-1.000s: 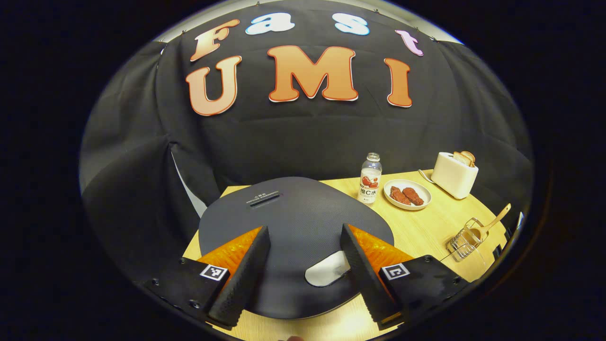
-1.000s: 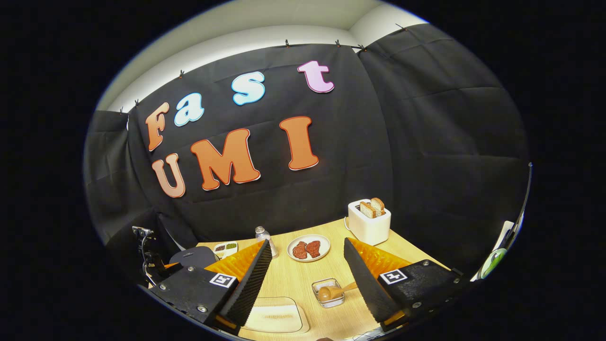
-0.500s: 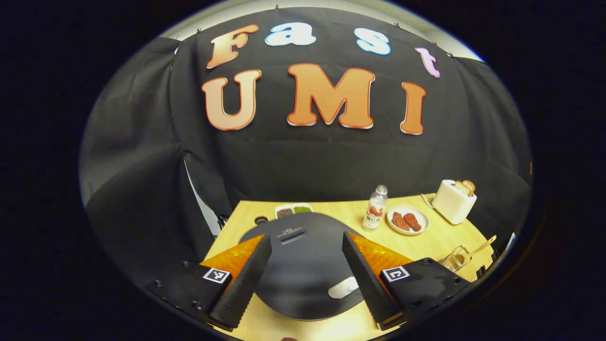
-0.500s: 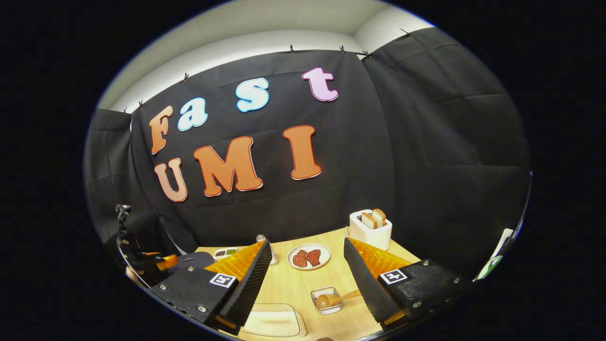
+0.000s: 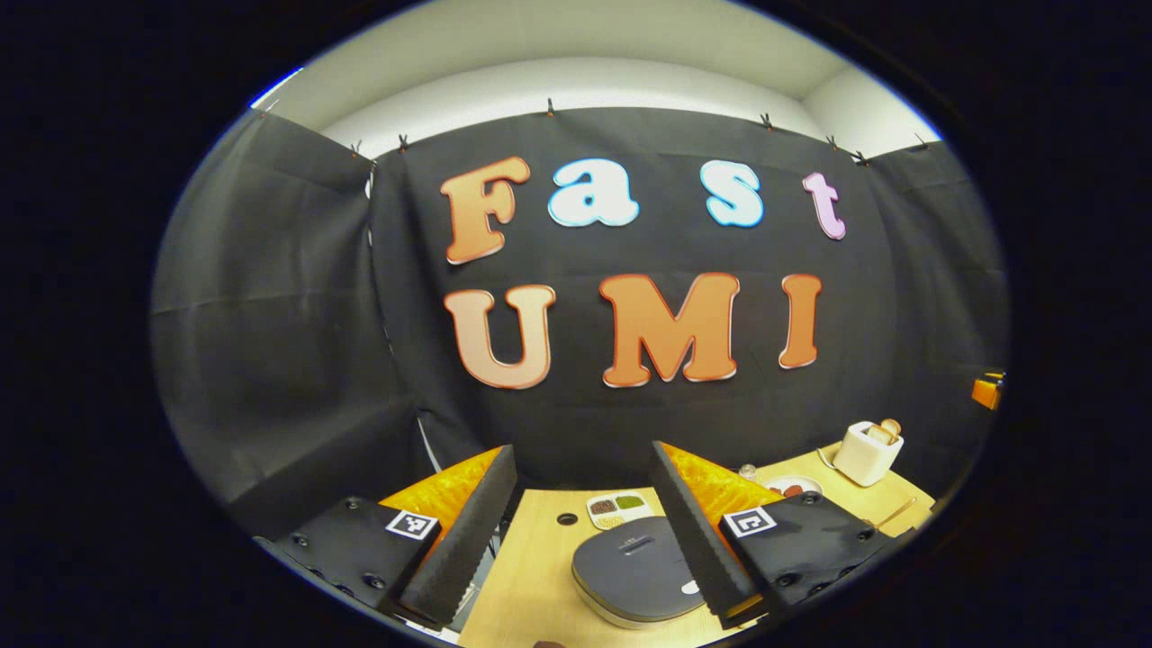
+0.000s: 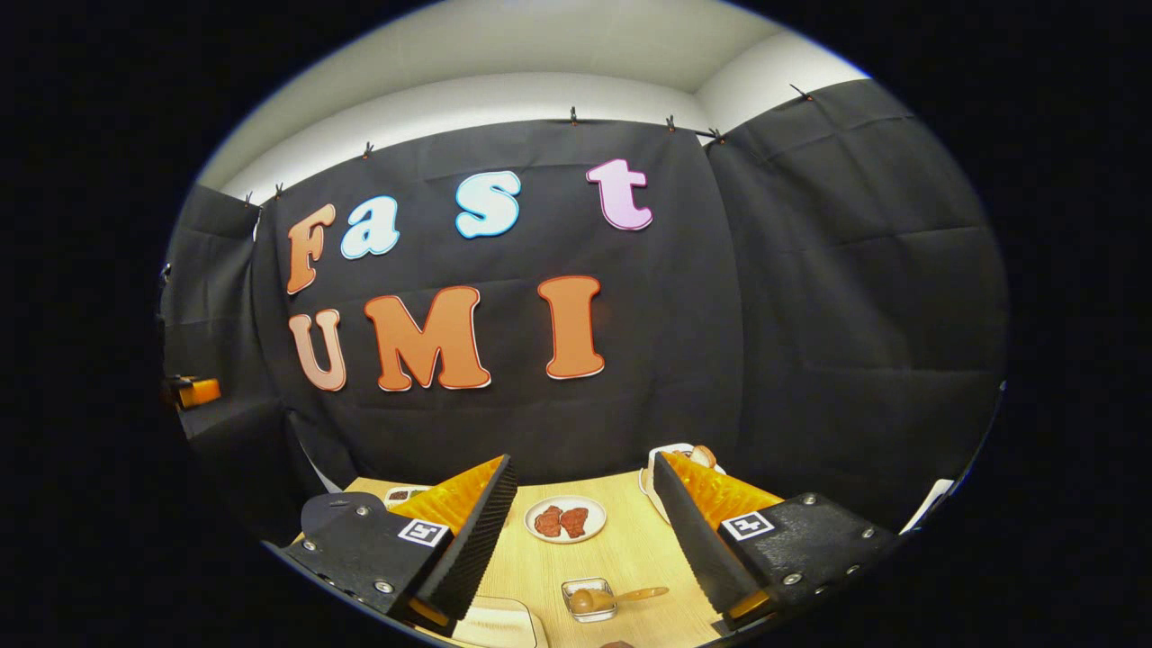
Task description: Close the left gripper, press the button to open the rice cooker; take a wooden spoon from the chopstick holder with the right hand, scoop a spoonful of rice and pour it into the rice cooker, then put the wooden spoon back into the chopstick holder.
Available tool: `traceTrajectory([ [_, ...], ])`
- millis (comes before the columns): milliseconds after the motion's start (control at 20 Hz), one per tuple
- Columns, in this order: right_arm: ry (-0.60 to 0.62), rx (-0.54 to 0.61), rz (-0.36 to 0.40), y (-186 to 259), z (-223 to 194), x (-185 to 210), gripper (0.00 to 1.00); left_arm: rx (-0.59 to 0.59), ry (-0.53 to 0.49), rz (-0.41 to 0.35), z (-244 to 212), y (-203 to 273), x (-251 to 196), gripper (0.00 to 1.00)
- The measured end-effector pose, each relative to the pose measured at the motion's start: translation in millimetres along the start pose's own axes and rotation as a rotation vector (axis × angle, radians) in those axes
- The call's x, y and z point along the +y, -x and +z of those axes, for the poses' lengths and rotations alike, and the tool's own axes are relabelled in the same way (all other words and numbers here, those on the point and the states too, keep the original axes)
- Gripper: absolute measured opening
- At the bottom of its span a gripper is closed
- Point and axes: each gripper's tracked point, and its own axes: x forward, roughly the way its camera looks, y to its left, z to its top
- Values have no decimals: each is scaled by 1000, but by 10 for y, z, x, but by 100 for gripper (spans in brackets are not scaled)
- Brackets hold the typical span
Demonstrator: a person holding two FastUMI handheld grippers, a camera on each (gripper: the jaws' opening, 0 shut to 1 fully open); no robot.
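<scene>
The rice cooker (image 5: 630, 571) has a dark grey lid that lies shut, with a pale button (image 5: 691, 588) at its front edge. My left gripper (image 5: 580, 450) hangs open high above and behind the cooker, nothing between its fingers. In the right gripper view the cooker's lid (image 6: 328, 511) peeks out at the left behind one finger. The wooden spoon (image 6: 630, 594) rests in the wire chopstick holder (image 6: 589, 598) on the table. My right gripper (image 6: 582, 459) is open, well above the holder. A pale container (image 6: 490, 625) lies at the bottom edge.
On the light wooden table (image 6: 630, 549) stand a plate of red meat (image 6: 564, 520), a white toaster with bread (image 5: 866, 453), a small bottle (image 5: 747, 471) and a compartment dish (image 5: 616, 508). The black cloth wall stands behind the table.
Both grippers have drawn back and up from the table and tilted upward. The cooker, holder and dishes now look smaller and lower. Both stay open.
</scene>
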Motion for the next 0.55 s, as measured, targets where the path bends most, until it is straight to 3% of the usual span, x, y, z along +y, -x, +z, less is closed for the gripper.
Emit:
traceTrajectory([
  [200,67,-3,5,-16,41,39,95,-96,-21,76,450,374,400,100],
  [300,77,-16,11,-5,76,78,95,-98,-18,83,422,462,447,100],
  [350,73,-19,17,-6,80,107,100,-95,-14,81,405,477,451,100],
  [550,55,-21,31,-12,68,170,100,-87,-9,65,361,465,428,100],
])
